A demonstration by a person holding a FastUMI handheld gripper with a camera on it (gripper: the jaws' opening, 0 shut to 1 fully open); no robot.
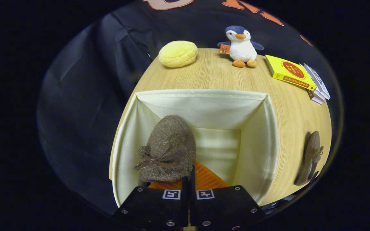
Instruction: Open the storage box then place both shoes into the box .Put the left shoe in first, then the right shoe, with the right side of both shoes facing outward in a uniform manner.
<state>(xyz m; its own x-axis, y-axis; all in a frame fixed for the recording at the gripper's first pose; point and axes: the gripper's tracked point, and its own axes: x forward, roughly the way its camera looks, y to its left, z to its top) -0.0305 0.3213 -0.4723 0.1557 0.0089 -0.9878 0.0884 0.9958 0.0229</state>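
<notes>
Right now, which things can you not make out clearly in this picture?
- Gripper view: the fingers meet at the heel of the brown shoe over the storage box; the shoe hides the contact.
- The box floor under that shoe is hidden.
- The second shoe on the table is distorted; left or right unclear.

Shoe [169, 147] blocks box [268, 134] left; right half free.

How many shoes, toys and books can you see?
Shoes: 2, one held over the box by the shut fingers, one on the table.
Soft toys: 2, penguin, yellow bun.
Books: about 3, stacked.
Total: 7
</notes>
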